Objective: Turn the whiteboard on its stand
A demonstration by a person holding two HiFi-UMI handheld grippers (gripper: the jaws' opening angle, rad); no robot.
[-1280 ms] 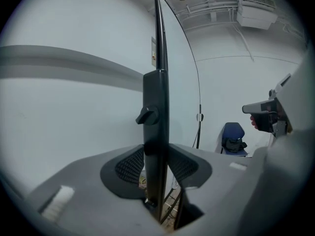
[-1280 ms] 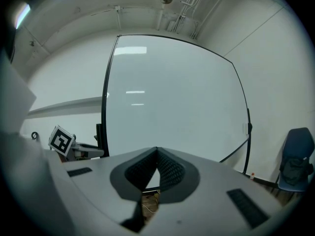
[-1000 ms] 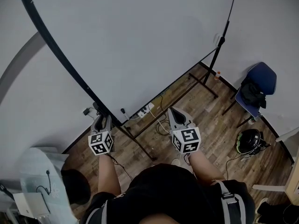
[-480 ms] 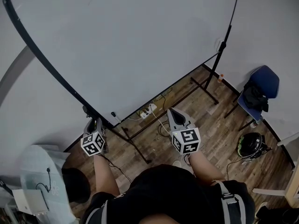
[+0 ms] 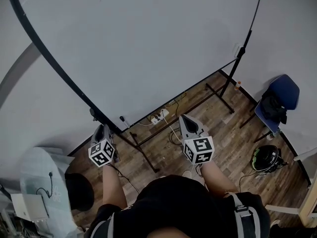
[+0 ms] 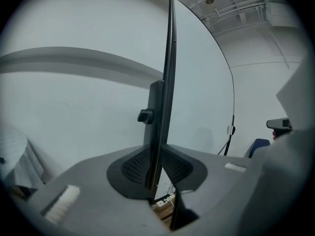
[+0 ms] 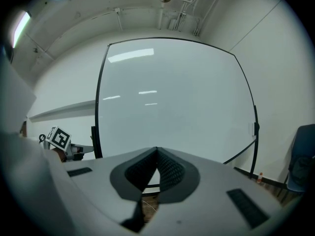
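Note:
The big whiteboard point(image 5: 148, 43) in its black frame hangs tilted on a black stand point(image 5: 143, 155). My left gripper point(image 5: 101, 128) is at the board's lower left corner. In the left gripper view the board's frame edge point(image 6: 170, 82) runs edge-on between the jaws of the left gripper point(image 6: 156, 176), just right of a black clamp knob point(image 6: 145, 115). The jaws are closing and the pads touch both sides of the frame. My right gripper point(image 5: 184, 118) hovers in front of the board's lower middle, apart from it. The right gripper point(image 7: 156, 154) is shut on nothing, facing the whiteboard point(image 7: 172, 97).
A power strip with cables point(image 5: 157, 116) lies on the wood floor under the board. A blue chair point(image 5: 280, 100) and a dark helmet point(image 5: 266, 157) are at the right. A pale plastic-covered object point(image 5: 42, 192) stands at the lower left. White walls lie behind.
My left gripper has shifted a little left and settled on the board's lower left frame edge. The right gripper has stayed about where it was.

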